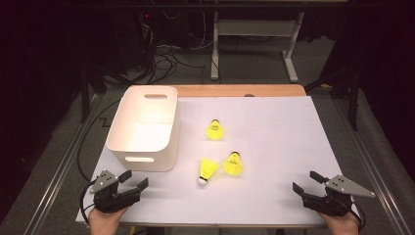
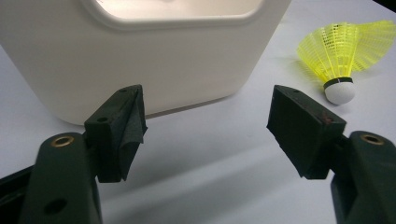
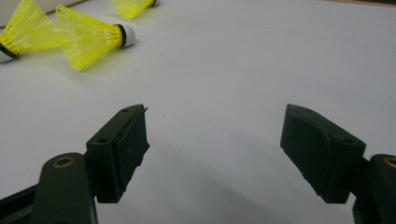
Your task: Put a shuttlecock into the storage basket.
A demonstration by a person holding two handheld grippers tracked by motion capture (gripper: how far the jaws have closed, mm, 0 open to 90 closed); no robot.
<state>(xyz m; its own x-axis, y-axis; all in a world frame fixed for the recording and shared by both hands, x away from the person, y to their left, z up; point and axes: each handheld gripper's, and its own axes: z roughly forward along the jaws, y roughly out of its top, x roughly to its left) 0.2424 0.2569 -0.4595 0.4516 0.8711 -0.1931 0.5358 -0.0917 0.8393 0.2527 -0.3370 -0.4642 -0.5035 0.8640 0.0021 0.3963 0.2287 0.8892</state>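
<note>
high view: a table covered in white paper (image 1: 274, 147), seen from above the person's side. a white plastic bin (image 1: 144, 128) with slot handles stands on the left part of the paper, open side up. three yellow shuttlecocks lie on the paper to its right. the far shuttlecock (image 1: 215, 129) lies alone near the middle of the table. the other two lie closer to the person and touch each other at their skirts: the near-left shuttlecock (image 1: 208, 170) has its white cork pointing toward the person, and the near-right shuttlecock (image 1: 233, 163) has its dark-ringed cork pointing away. the left gripper (image 1: 133, 180) rests at the near left corner, just in front of the bin, held by a hand (image 1: 103, 221) at the bottom edge. in the left gripper view its jaws stand wide apart with nothing between them, facing the bin's wall. the right gripper (image 1: 306, 181) sits at the near right corner, well apart from the shuttlecocks. in the right gripper view its jaws are also spread wide and hold nothing, with bare paper between them.
</note>
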